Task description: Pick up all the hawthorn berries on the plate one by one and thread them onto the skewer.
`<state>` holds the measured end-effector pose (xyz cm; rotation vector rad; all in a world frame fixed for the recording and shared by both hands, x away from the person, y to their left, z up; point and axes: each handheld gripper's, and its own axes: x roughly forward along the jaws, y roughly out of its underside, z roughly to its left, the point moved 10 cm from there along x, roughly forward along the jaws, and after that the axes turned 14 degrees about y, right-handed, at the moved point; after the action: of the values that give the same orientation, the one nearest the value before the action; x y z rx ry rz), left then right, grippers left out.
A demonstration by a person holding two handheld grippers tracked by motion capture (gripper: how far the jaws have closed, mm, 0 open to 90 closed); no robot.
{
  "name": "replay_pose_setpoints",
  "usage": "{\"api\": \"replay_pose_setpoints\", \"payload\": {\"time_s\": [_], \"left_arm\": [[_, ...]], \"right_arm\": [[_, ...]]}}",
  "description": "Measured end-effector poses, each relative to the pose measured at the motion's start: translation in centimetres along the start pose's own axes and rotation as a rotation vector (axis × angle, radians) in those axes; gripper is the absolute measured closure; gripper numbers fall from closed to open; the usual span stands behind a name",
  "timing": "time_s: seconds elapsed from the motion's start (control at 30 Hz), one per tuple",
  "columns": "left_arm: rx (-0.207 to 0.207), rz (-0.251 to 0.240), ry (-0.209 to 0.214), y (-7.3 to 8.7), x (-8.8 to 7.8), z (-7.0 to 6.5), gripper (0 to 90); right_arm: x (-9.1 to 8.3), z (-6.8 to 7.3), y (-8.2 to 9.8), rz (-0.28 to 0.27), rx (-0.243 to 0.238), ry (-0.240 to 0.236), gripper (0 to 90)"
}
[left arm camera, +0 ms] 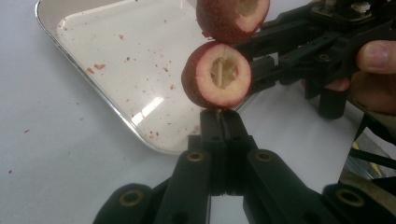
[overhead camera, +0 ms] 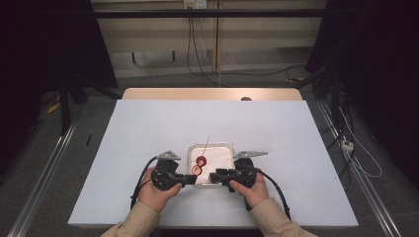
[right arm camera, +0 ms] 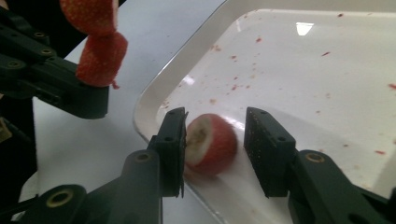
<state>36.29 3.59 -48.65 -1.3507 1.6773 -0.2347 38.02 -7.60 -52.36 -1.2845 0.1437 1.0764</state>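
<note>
Two cored red hawthorn fruits [left arm camera: 217, 74] already sit threaded on a thin wooden skewer [overhead camera: 205, 144] pinched in the left gripper [left arm camera: 219, 119]'s pressed-together jaws. A third fruit [right arm camera: 210, 142] lies in the white metal tray [right arm camera: 299, 65], between the right gripper [right arm camera: 215, 149]'s spread jaws, not yet clamped or skewered

No text, label, brand, number or sign can be read anywhere in these pictures.
</note>
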Motion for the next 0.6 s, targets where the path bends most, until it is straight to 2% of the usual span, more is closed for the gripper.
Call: {"api": "replay_pose_setpoints", "payload": {"time_s": [0.1,0.17,0.2,0.27,0.33,0.4,0.43,0.6], "left_arm": [[0.000,-0.001,0.000,0.0,0.0,0.0,90.0],[0.000,-0.001,-0.001,0.0,0.0,0.0,90.0],[0.000,0.002,0.001,0.0,0.0,0.0,90.0],[-0.001,0.005,0.005,0.1,0.0,-0.1,90.0],[-0.001,0.014,0.012,0.2,0.1,-0.2,90.0],[-0.003,0.029,0.022,0.4,0.3,-0.3,90.0],[-0.003,0.029,0.028,0.4,0.4,-0.4,90.0],[0.000,0.066,0.055,0.9,1.1,-1.2,90.0]], "right_arm": [[0.1,0.2,0.2,0.011,-0.005,-0.010,68.9],[0.1,0.2,0.2,0.013,0.020,-0.021,72.1],[0.1,0.1,-0.1,-0.004,0.036,-0.021,72.4],[-0.3,-0.2,-0.7,-0.025,0.108,-0.038,72.7],[-0.7,-0.6,-1.4,-0.052,0.148,-0.038,72.7],[-1.4,-0.9,-2.4,-0.082,0.217,-0.063,72.8],[-1.7,-1.3,-2.8,-0.099,0.243,-0.055,72.8],[-3.3,-2.9,-5.1,-0.179,0.316,-0.038,72.9]]}}
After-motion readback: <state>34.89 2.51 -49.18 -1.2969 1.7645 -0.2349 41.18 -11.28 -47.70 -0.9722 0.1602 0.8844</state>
